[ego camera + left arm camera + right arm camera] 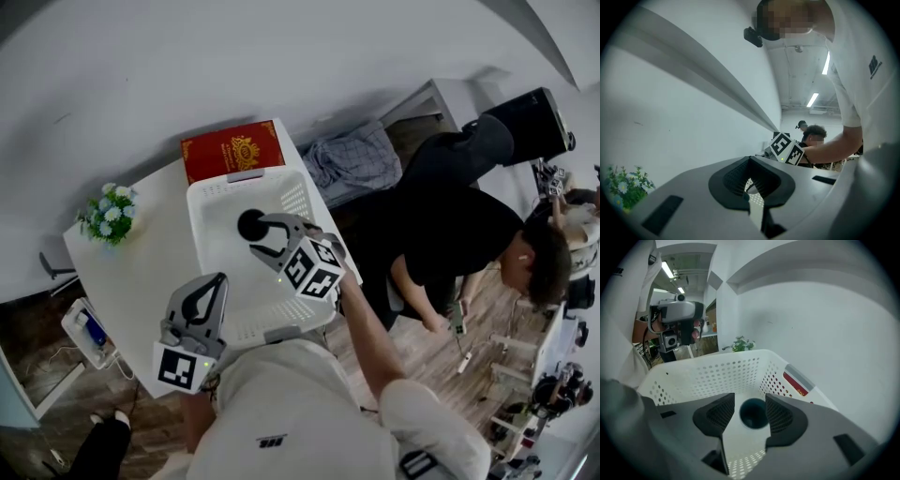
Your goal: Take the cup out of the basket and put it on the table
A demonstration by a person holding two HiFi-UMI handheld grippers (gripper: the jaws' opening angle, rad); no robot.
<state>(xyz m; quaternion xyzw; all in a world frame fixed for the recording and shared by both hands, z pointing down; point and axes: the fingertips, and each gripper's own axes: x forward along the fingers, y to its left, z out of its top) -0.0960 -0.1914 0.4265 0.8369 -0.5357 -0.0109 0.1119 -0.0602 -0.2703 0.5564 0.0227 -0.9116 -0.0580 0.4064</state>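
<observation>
A dark cup [251, 225] stands upright on the floor of the white perforated basket [211, 192], toward its far side. My right gripper [261, 232] reaches down into the basket just short of it. In the right gripper view the jaws [750, 401] stand apart, with the cup [753, 412] showing in the gap just beyond them and the pads clear of it. My left gripper [219, 279] hovers over the basket's near left corner, its tips together and nothing in it. The left gripper view shows its jaws [750, 161] shut and the right gripper's marker cube [786, 149] ahead.
The basket sits on a white table [141, 262]. A red book [232, 150] lies behind it and a small pot of flowers [110, 214] stands at the far left. A person in black [469, 216] bends over to the right of the table.
</observation>
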